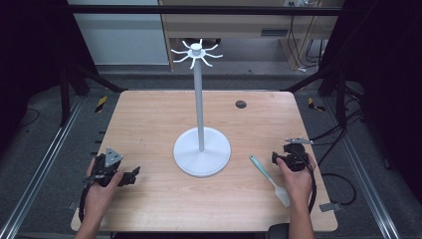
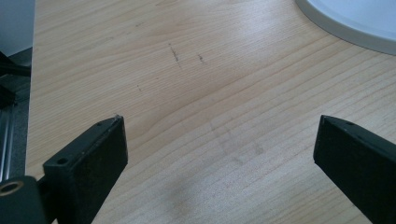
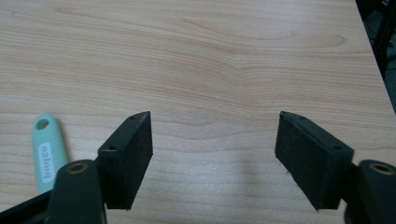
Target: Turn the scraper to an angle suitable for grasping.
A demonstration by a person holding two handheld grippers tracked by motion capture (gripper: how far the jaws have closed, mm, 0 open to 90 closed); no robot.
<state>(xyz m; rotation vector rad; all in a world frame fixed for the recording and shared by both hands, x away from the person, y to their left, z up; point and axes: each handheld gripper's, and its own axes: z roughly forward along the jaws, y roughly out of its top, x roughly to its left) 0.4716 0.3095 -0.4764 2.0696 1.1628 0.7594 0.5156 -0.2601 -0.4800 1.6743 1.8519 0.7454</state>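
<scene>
Resting on table (image 1: 149,129) | right hand-held gripper (image 3: 215,140) jaws apart, empty | spatula (image 1: 268,179) beside | left hand-held gripper (image 2: 219,144) jaws apart, empty

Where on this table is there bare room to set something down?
The table is bare on the left between the rack's round base and the left tool, and across the far side behind the base. The tight spot is near right, where the spatula lies beside the right tool.

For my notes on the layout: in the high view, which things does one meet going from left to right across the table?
Left claw → white hook stand → mint-handled spatula → right claw.
</scene>
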